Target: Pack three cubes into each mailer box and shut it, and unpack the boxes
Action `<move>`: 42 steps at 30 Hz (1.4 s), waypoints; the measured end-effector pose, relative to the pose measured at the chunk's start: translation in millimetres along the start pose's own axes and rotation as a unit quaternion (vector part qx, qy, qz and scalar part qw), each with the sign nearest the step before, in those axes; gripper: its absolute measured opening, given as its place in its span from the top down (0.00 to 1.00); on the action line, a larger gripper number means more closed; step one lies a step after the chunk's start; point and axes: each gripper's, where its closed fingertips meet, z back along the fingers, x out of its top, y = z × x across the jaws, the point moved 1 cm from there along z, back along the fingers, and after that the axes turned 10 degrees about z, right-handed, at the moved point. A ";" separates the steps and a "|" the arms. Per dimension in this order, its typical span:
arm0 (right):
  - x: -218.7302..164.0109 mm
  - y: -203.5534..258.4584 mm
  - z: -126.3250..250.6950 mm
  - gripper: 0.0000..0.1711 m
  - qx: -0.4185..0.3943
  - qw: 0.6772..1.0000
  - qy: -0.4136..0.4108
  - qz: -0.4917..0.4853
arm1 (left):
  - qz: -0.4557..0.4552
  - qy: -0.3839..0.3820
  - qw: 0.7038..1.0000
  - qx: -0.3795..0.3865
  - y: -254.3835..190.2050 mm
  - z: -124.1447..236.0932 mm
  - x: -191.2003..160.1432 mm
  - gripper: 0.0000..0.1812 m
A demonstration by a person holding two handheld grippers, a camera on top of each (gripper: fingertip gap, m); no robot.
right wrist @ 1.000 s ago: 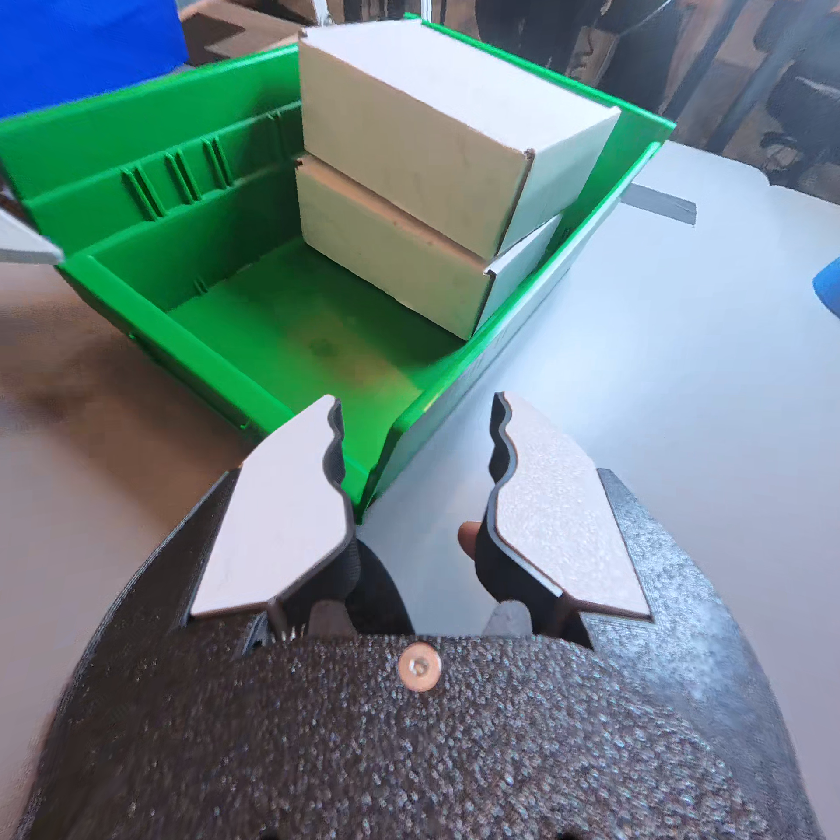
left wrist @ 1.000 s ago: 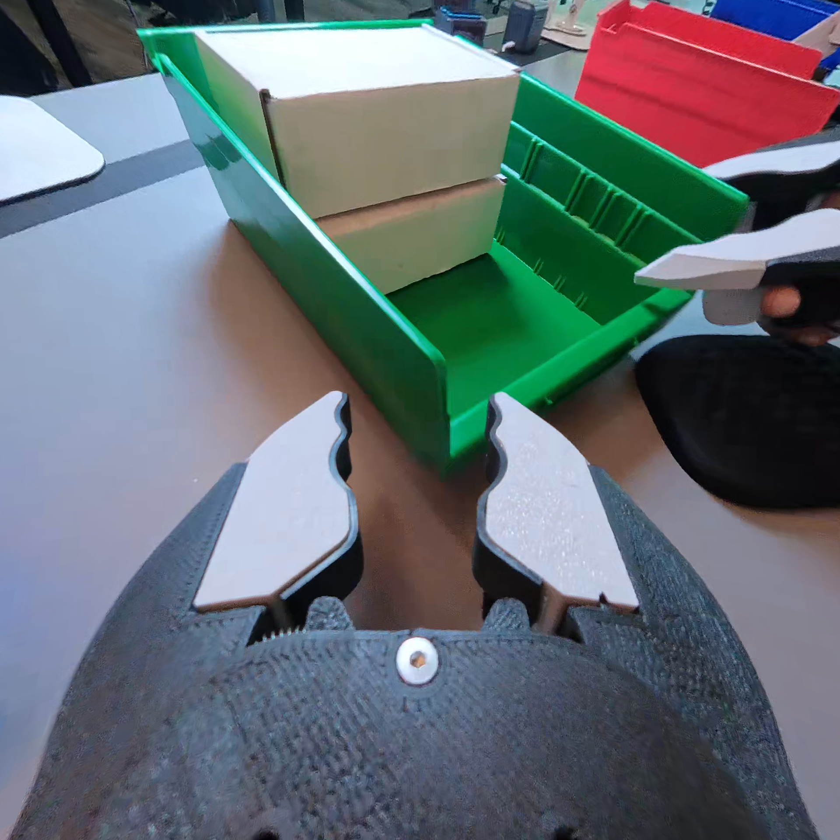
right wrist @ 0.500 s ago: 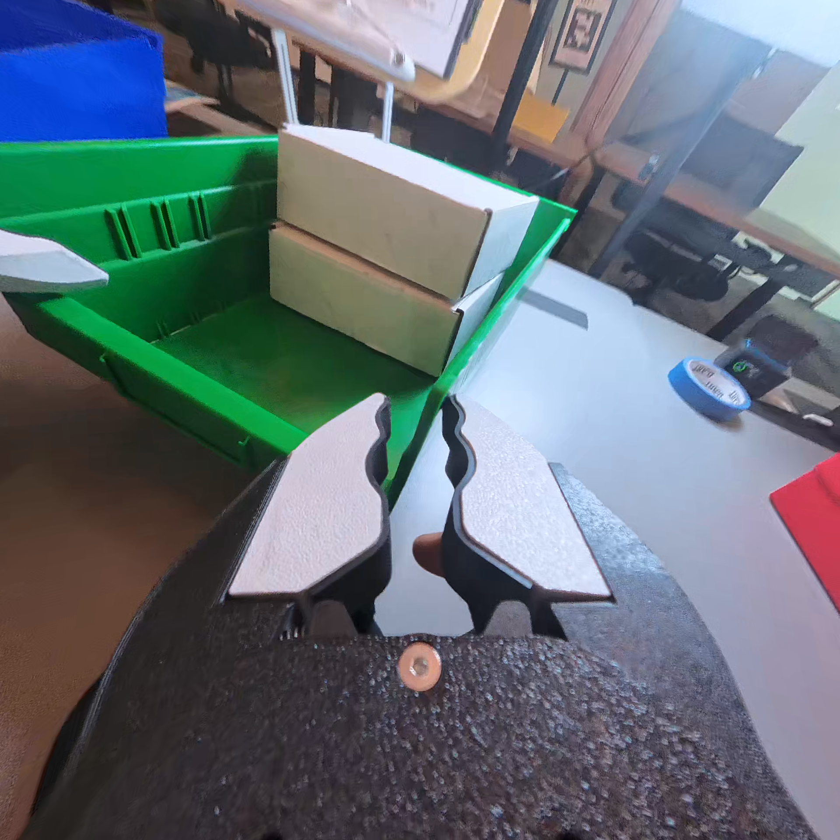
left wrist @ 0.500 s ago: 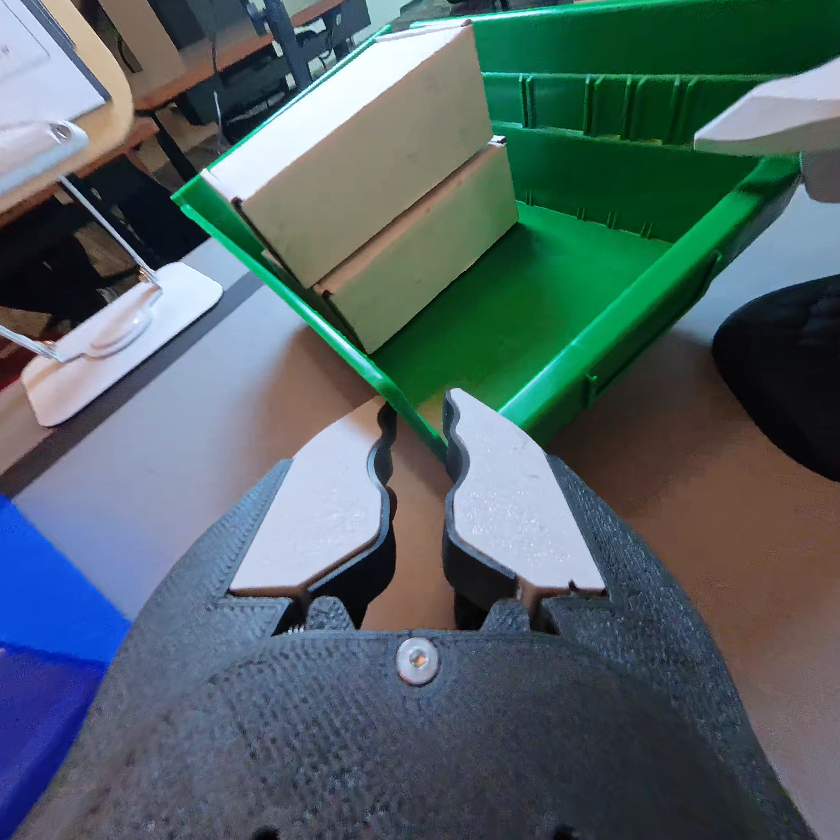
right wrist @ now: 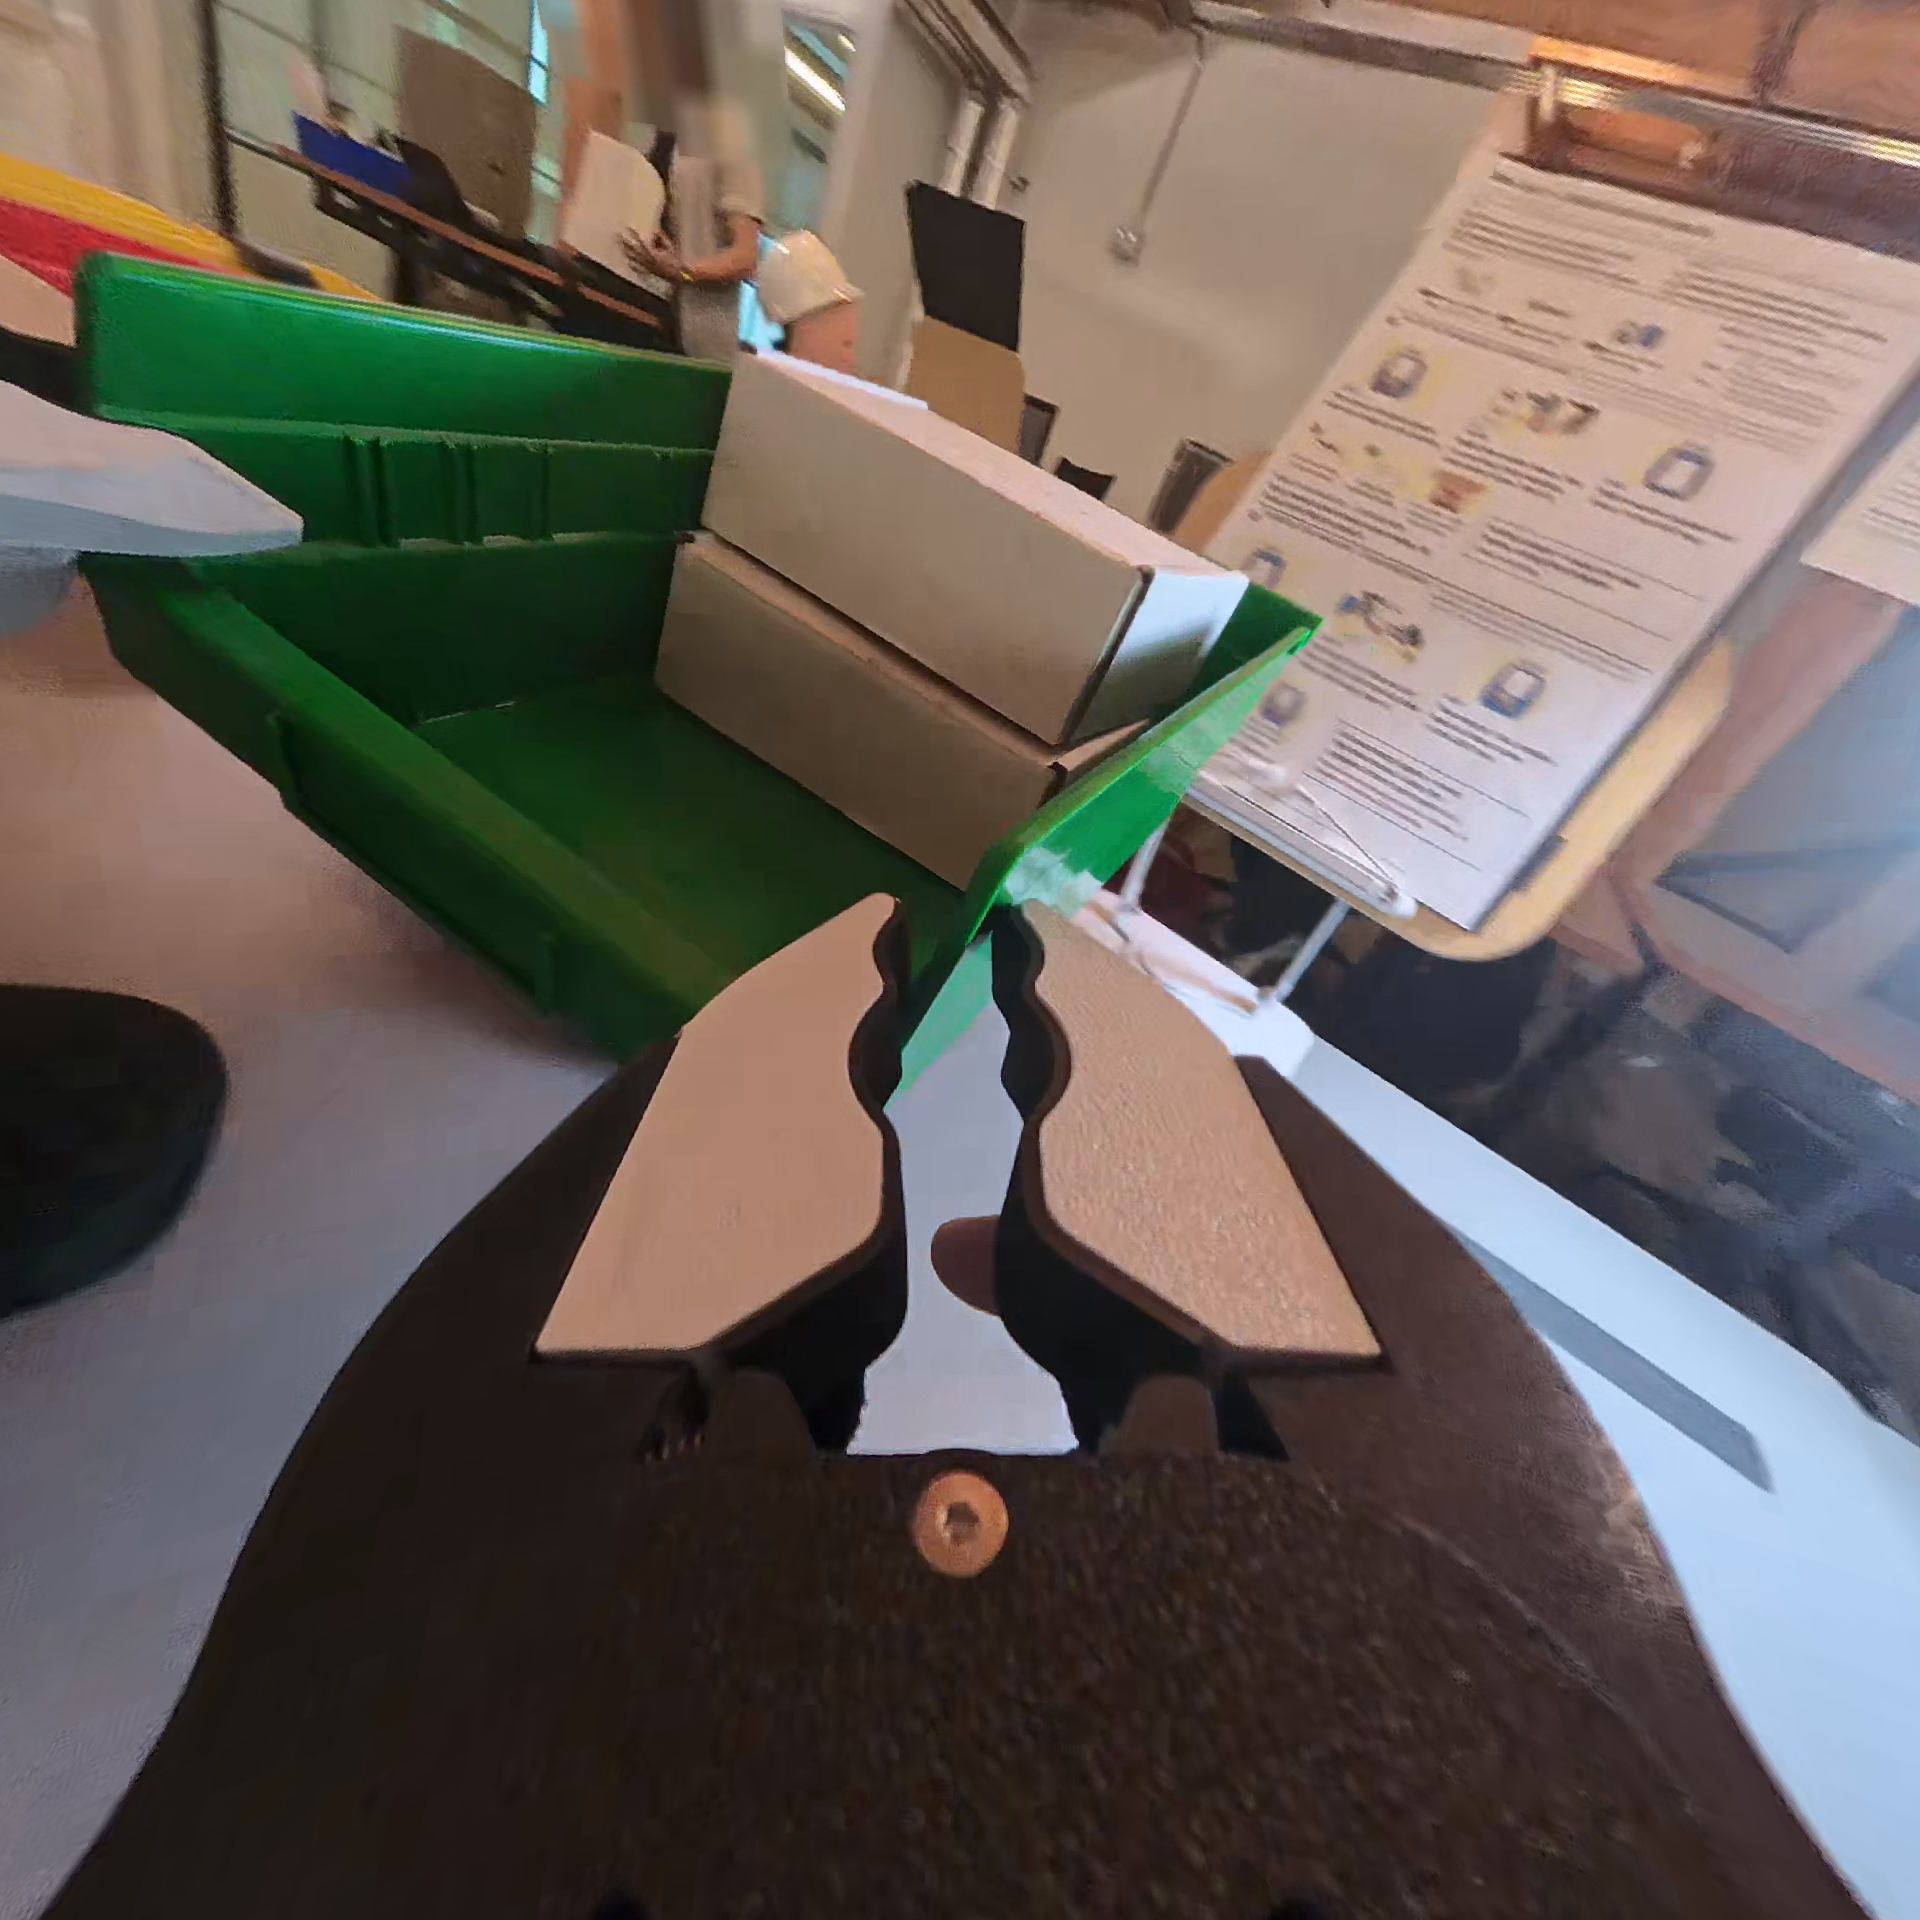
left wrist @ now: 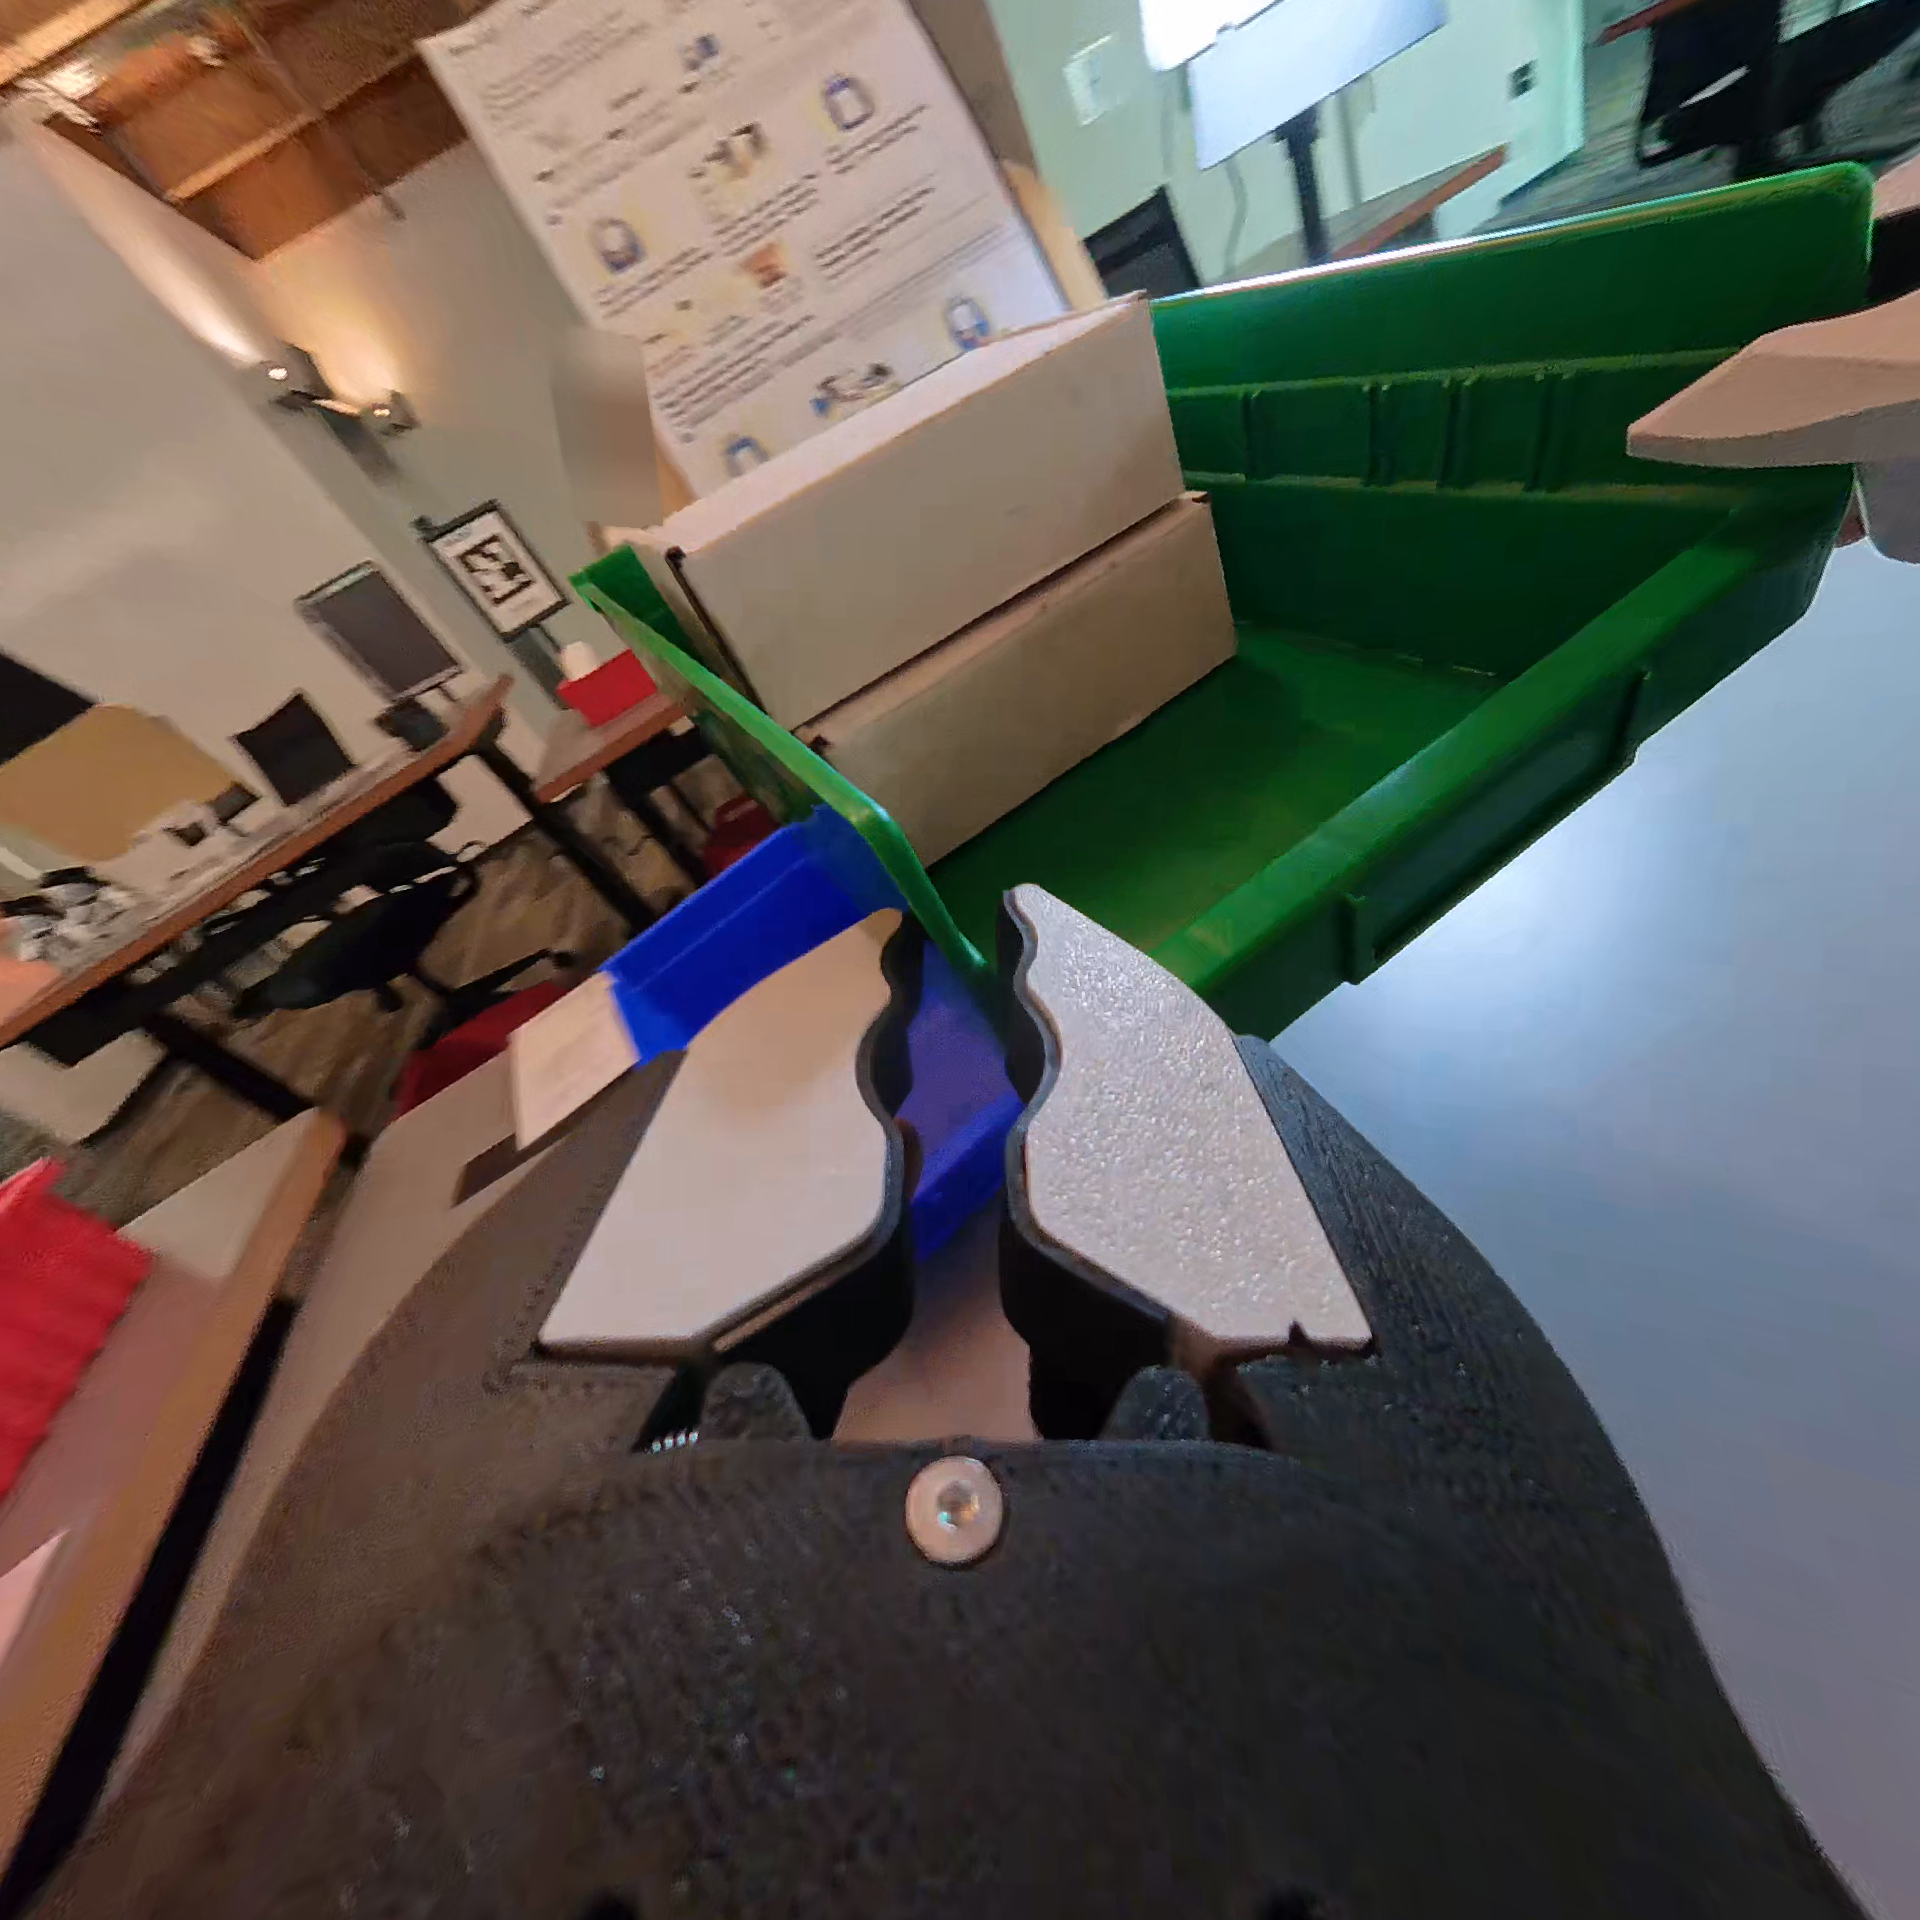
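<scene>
A green bin (left wrist: 1455,790) holds two shut white mailer boxes, the upper box (left wrist: 935,551) stacked on the lower box (left wrist: 1029,707) at the bin's far end. My left gripper (left wrist: 951,935) is shut on the bin's left side wall near the front corner. My right gripper (right wrist: 945,935) is shut on the bin's right side wall (right wrist: 1132,790) near the other front corner. Both boxes show in the right wrist view, the upper (right wrist: 914,520) on the lower (right wrist: 831,717). The bin looks raised off the table. No cubes are in view.
A blue bin (left wrist: 748,935) lies below the green bin's left side. A poster board (right wrist: 1558,520) stands behind the bin. The grey table (left wrist: 1662,1091) runs under it. A person (right wrist: 717,249) stands far back. Desks and chairs (left wrist: 343,831) fill the room at left. There is about 20 cm between the tips of the two grippers.
Both grippers went from open beside the bin's front corners to shut on its side walls. The bin and both views have since risen and tipped up, so the room behind shows.
</scene>
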 end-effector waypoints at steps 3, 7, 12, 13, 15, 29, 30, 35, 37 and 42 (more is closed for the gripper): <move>29.7 40.9 -40.9 0.92 0.051 0.998 -0.036 -0.010 | -0.013 0.002 0.998 0.063 48.6 41.0 -6.1 0.93; 56.2 101.3 -90.1 0.92 0.122 0.989 -0.079 -0.030 | -0.021 0.019 0.990 0.140 99.8 91.8 -16.4 0.93; 71.5 171.4 -131.7 0.92 0.225 0.964 -0.108 -0.093 | -0.043 0.063 0.976 0.203 137.5 136.8 -22.3 0.93; 68.8 181.6 -138.0 0.92 0.236 0.962 -0.103 -0.097 | -0.047 0.072 0.975 0.203 140.0 139.3 -25.5 0.93; 58.6 195.2 -145.3 0.92 0.247 0.960 -0.086 -0.101 | -0.039 0.092 0.976 0.194 144.9 135.7 -40.3 0.93; -40.1 152.5 -119.2 0.91 0.156 0.985 0.031 -0.064 | 0.068 0.096 0.992 0.046 101.0 33.0 -123.7 0.92; -45.8 146.6 -117.2 0.92 0.148 0.986 0.039 -0.065 | 0.072 0.094 0.992 0.033 94.4 27.7 -126.5 0.91; -53.3 141.4 -103.5 0.91 0.128 0.990 0.049 -0.041 | 0.094 0.071 0.993 0.014 89.7 18.0 -124.9 0.92; -51.1 146.9 -98.3 0.90 0.129 0.990 0.047 -0.029 | 0.103 0.056 0.993 -0.001 91.7 21.9 -120.9 0.91; -52.3 152.3 -98.2 0.89 0.147 0.987 0.050 -0.039 | 0.061 0.089 0.994 -0.011 88.3 29.0 -136.9 0.90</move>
